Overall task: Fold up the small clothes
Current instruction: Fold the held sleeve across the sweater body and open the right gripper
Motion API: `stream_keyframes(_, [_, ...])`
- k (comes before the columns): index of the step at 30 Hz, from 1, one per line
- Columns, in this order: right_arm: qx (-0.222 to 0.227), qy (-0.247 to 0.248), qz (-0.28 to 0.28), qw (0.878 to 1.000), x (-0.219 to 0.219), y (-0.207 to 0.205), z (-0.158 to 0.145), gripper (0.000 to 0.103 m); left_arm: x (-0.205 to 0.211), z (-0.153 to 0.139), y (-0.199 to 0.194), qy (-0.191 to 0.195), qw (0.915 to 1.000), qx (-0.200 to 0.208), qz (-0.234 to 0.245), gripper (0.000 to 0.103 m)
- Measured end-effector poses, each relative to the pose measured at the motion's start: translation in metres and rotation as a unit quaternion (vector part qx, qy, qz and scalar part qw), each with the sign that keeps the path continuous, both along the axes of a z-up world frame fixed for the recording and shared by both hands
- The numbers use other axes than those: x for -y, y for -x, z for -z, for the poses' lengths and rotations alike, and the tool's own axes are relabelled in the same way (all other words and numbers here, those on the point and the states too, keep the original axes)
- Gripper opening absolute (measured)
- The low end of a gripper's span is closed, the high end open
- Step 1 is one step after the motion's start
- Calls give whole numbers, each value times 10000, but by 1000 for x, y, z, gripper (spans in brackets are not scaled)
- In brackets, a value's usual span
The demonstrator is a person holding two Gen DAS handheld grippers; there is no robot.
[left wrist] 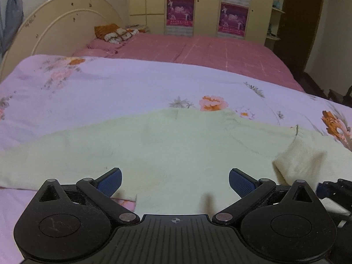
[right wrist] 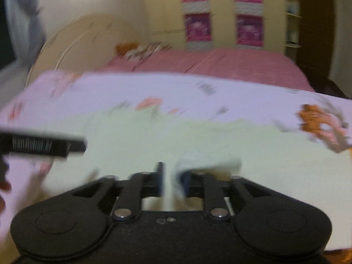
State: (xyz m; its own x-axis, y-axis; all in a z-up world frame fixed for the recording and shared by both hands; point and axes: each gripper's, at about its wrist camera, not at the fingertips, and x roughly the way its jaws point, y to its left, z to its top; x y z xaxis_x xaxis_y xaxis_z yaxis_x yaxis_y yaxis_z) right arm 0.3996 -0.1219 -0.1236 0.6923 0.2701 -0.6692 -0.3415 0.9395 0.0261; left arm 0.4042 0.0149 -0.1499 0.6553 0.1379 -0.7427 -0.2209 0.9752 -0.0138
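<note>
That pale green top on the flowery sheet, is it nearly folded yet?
Only just started. The pale green top lies mostly flat on the flowery sheet, with one corner turned up near the right side. The left gripper is open and empty above it. The right gripper is blurred with a narrow gap; cloth seems near it. The main folds are still left.

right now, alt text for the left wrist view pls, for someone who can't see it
The left gripper, jaws wide open and empty, hangs over a pale green garment spread flat on a floral sheet. Behind lie a pink bedspread, a cream headboard and a wardrobe with posters.
</note>
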Motion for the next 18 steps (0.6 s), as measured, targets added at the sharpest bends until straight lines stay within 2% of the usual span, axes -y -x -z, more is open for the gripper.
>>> stream_keyframes(2, [17, 86, -218, 9997, -11, 3, -1, 53, -4, 3, 0, 105, 9999, -9, 90, 103])
stream_keyframes(4, [110, 212, -495, 9985, -20, 13, -5, 57, -6, 5, 0, 146, 9998, 1, 134, 103])
stream_keyframes(7, [162, 311, -741, 9966, -33, 22, -12, 57, -11, 7, 1, 225, 9995, 21, 206, 103])
stream_keyframes(9, [166, 186, -518, 9983, -24, 27, -17, 58, -14, 8, 3, 427, 9987, -14, 285, 103])
stream_keyframes(12, [145, 70, -111, 9998, 7, 39, -23, 62, -11, 15, 7, 965, 9944, -160, 407, 103])
stream_keyframes(15, [62, 115, 399, 9991, 40, 41, -21, 62, 7, 26, 8, 1461, 9870, -375, 554, 103])
stream_keyframes(18, [-85, 14, 824, 9966, 66, 43, -14, 62, 30, 36, 8, 1753, 9810, -444, 695, 102])
